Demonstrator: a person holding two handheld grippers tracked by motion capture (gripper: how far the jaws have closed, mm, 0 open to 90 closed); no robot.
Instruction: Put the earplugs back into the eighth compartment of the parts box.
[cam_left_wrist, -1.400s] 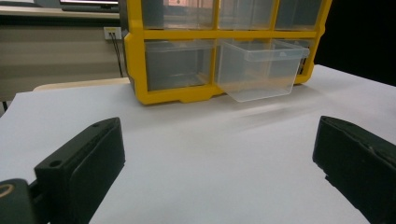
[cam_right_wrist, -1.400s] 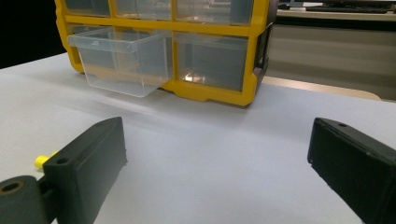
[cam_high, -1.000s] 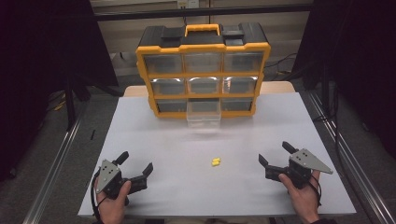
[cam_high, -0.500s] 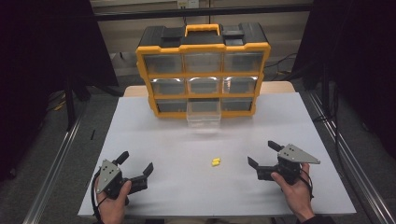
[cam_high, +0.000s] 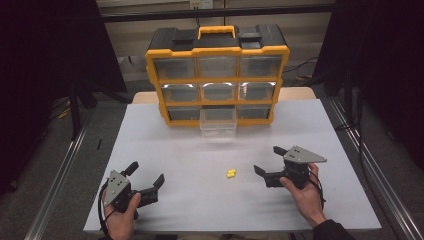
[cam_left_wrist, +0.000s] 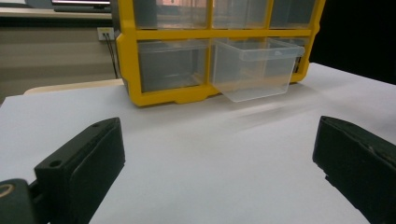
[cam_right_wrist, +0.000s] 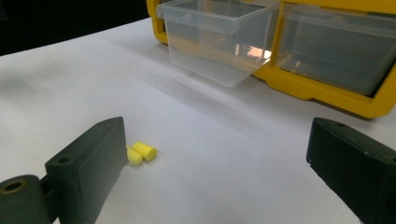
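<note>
Right gripper (cam_high: 269, 169): I hold it low over the desk's near right part, jaws spread wide and empty, aimed left at the yellow foam earplugs (cam_high: 230, 174). In the right gripper view the plugs sit just past my left-hand jaw, so I judge I am lining up to straddle them.

Left gripper (cam_high: 145, 181): parked near the desk's near left corner, jaws wide apart with nothing between them, well apart from the plugs; it looks to be kept out of the way.

Earplugs: two short yellow cylinders, I think, lying side by side on the bare white desk (cam_high: 190, 150) a little right of its middle. From above they blur into one speck.

Organiser (cam_high: 218, 77): yellow-and-black drawer cabinet standing at the desk's far edge.

Open drawer (cam_high: 217, 121): clear bin pulled out of the bottom row's middle slot, apparently empty. I take it as the likely home for the plugs.
</note>
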